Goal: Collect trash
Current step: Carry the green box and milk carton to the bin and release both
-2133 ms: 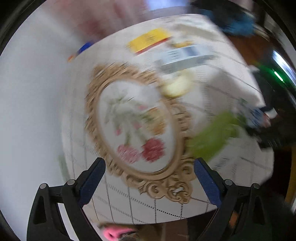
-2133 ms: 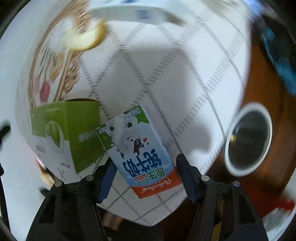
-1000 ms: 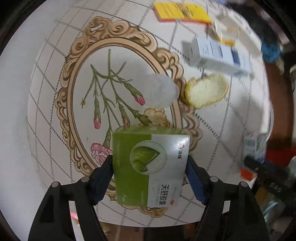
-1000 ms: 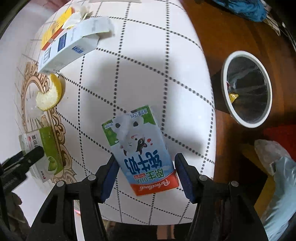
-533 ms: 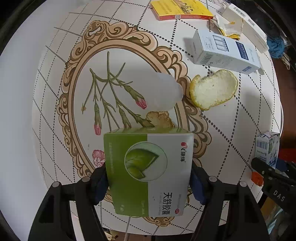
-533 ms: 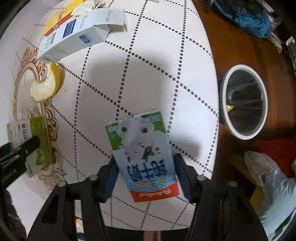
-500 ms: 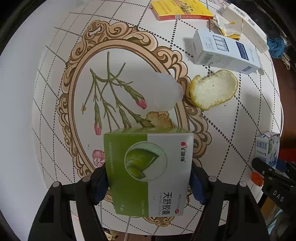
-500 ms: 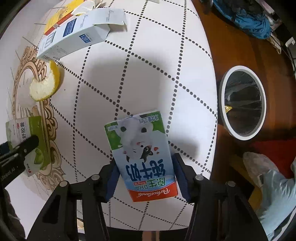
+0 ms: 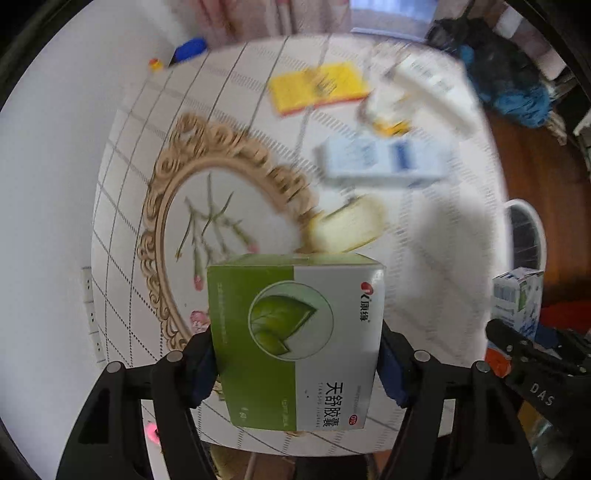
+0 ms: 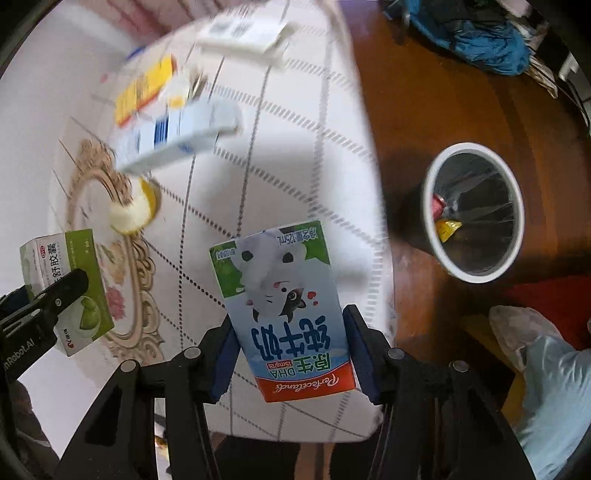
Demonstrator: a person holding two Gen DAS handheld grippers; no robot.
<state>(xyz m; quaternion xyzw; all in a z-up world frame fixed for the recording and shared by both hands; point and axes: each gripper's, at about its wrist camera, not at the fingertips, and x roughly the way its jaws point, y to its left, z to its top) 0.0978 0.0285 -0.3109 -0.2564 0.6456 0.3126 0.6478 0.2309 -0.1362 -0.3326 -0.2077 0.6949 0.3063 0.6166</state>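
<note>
Both hands are loaded: the left gripper point(image 9: 297, 363) has its fingers pinching the green and white medicine box point(image 9: 295, 343) by its side walls, and the right gripper point(image 10: 290, 356) has its fingers clamped on the little milk carton point(image 10: 282, 310), print upside down, both items lifted clear of the counter point(image 10: 288, 155). So two pieces are in hand but neither is binned yet, by my read. Beyond the right fingers and off to their right stands the waste bin point(image 10: 476, 155) on the wooden floor, with a couple of wrappers already lying inside its liner, so some collecting looks done. Plenty is left ahead of the fingers: the citrus peel point(image 9: 347, 223), the blue and white box point(image 9: 384, 160), the yellow packet point(image 9: 317, 86) and a long white box point(image 10: 242, 31) at the far edge, all a bit smeared by motion blur. The right wrist view gives the open mouth of the bin and its contents, plus a light blue sleeve or cloth at lower right; the left wrist view catches only a sliver of that bin, but it shows the box front squarely and the gold oval frame print of the tablecloth point(image 9: 229, 147) beyond the left fingers.
</note>
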